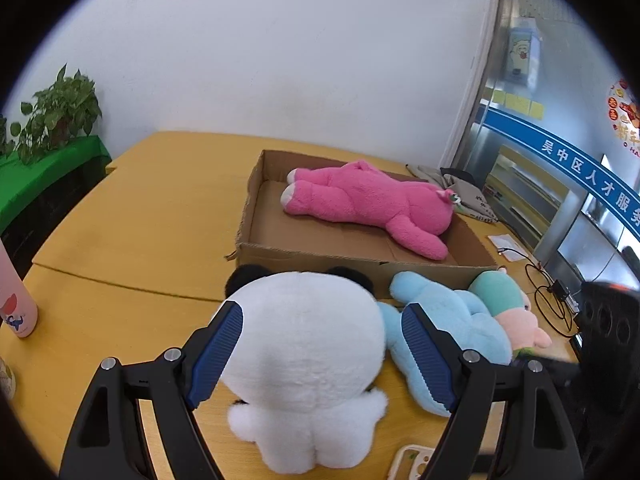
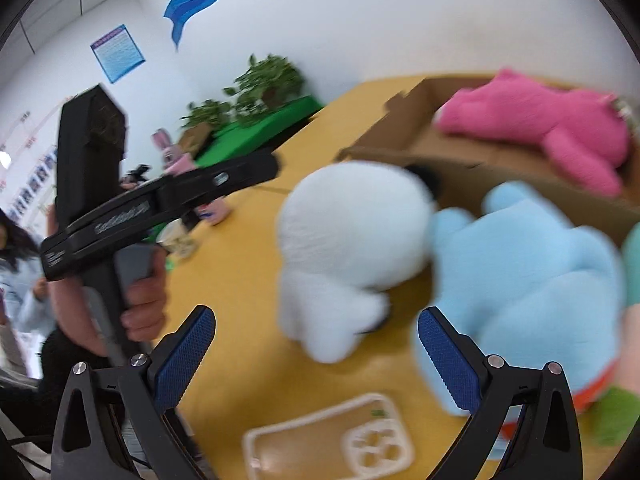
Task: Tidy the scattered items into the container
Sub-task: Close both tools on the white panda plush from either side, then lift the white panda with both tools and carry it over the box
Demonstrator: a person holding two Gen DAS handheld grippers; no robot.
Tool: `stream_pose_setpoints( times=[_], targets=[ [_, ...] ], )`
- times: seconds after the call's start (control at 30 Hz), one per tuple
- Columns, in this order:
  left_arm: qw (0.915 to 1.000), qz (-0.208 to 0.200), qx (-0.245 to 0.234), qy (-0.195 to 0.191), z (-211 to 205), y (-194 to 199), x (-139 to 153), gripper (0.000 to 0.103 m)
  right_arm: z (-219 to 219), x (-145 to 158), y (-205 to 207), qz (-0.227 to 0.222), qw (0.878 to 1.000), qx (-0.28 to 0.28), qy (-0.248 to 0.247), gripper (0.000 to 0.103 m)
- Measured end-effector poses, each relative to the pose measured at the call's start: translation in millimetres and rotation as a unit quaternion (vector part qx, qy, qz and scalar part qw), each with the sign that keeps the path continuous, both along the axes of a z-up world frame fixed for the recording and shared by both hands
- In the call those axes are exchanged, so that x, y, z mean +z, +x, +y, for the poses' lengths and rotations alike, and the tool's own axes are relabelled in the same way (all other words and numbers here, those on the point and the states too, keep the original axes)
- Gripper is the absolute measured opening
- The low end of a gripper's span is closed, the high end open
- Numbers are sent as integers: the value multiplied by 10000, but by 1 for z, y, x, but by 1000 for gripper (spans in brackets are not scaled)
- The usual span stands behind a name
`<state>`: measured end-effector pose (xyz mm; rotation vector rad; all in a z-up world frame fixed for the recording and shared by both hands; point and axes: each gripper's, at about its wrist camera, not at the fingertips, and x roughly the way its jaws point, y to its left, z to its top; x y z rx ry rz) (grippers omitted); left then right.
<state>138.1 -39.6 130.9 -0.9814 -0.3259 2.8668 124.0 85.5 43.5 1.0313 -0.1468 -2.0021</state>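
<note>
A white panda plush (image 1: 308, 344) sits on the yellow table with its back to me. My left gripper (image 1: 322, 340) is open and straddles its head; the plush does not look squeezed. In the right wrist view, which is blurred, my right gripper (image 2: 316, 344) is also open, low over the table just in front of the panda (image 2: 348, 240). A light blue plush (image 1: 452, 320) (image 2: 528, 280) lies right of the panda against the cardboard box (image 1: 256, 208) (image 2: 460, 176). A pink plush (image 1: 368, 204) (image 2: 540, 128) lies inside the box.
A teal and pink plush (image 1: 508, 300) lies beside the blue one. A clear phone case (image 2: 332, 440) lies on the near table. A pink bottle (image 1: 16, 304) stands at the left edge, cables (image 1: 552, 292) at the right. A hand (image 2: 144, 300) holds the left gripper.
</note>
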Motion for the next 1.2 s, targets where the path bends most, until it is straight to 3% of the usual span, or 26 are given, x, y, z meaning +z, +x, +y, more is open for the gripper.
stream_pose_setpoints(
  times=[0.2, 0.33, 0.47, 0.6, 0.67, 0.7, 0.77, 0.97, 1.2],
  targets=[
    [9980, -517, 198, 298, -43, -19, -31, 82, -48, -37, -15, -477, 9985, -196, 172, 103],
    [9935, -768, 11, 839, -67, -32, -56, 82, -70, -51, -20, -536, 9965, -374, 514, 103],
    [9831, -815, -129, 1631, -87, -41, -73, 82, -84, -54, -22, -504, 9950, -532, 680, 103],
    [9728, -869, -456, 2098, -87, -45, -86, 82, -88, -49, -24, -412, 9946, -630, 717, 103],
    [9681, -914, -570, 2264, -86, -45, -90, 82, -87, -51, -27, -420, 9943, -685, 698, 98],
    [9669, -926, -605, 2299, -87, -45, -91, 82, -88, -54, -29, -418, 9939, -703, 743, 96],
    [9641, -977, -690, 2372, -87, -46, -93, 78, -86, -61, -35, -361, 9925, -729, 908, 77],
    [9611, -953, -855, 2447, -85, -41, -92, 70, -74, -65, -37, -464, 9944, -638, 697, 69],
    [9706, -720, -952, 2089, -68, -29, -62, 65, -63, -53, -21, -121, 9974, -551, 458, 61]
  ],
)
